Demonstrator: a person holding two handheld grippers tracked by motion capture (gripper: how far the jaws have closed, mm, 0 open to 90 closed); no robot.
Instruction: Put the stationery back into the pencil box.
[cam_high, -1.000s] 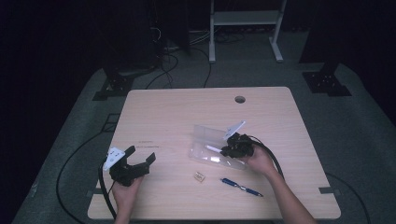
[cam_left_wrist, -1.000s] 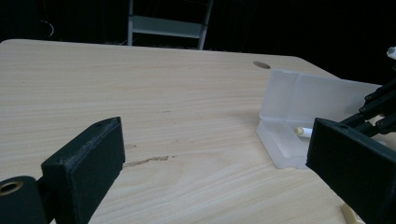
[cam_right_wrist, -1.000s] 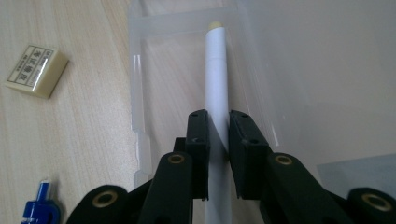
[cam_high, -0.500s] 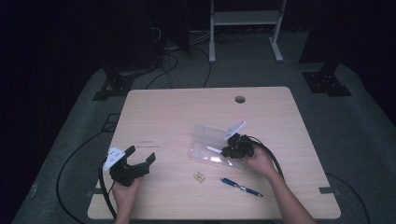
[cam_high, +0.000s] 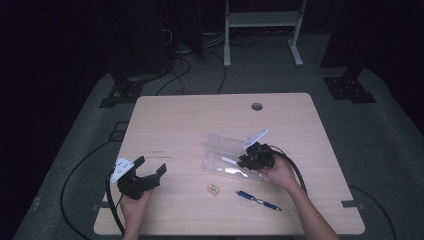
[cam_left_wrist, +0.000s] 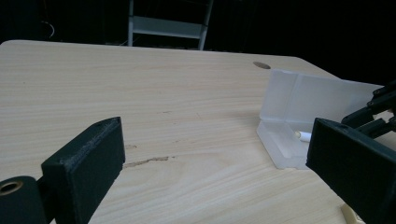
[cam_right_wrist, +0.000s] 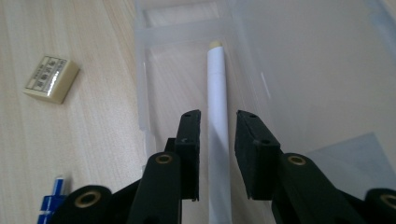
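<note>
My right claw (cam_right_wrist: 217, 154) straddles the slim white pen (cam_right_wrist: 218, 100) lying inside the clear plastic case (cam_right_wrist: 299, 70), jaws parted, not clamped. Lifting off-centre could drag the light case across the wooden surface (cam_high: 180, 125). My left claw (cam_high: 148, 171) idles wide open.

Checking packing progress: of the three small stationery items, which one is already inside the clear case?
The white pen, lying in the open clear case. The blue pen and the eraser lie on the table outside it.

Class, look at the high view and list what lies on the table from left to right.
Left gripper → eraser → clear plastic case → right gripper, with the blue pen just below it on the near side.
</note>
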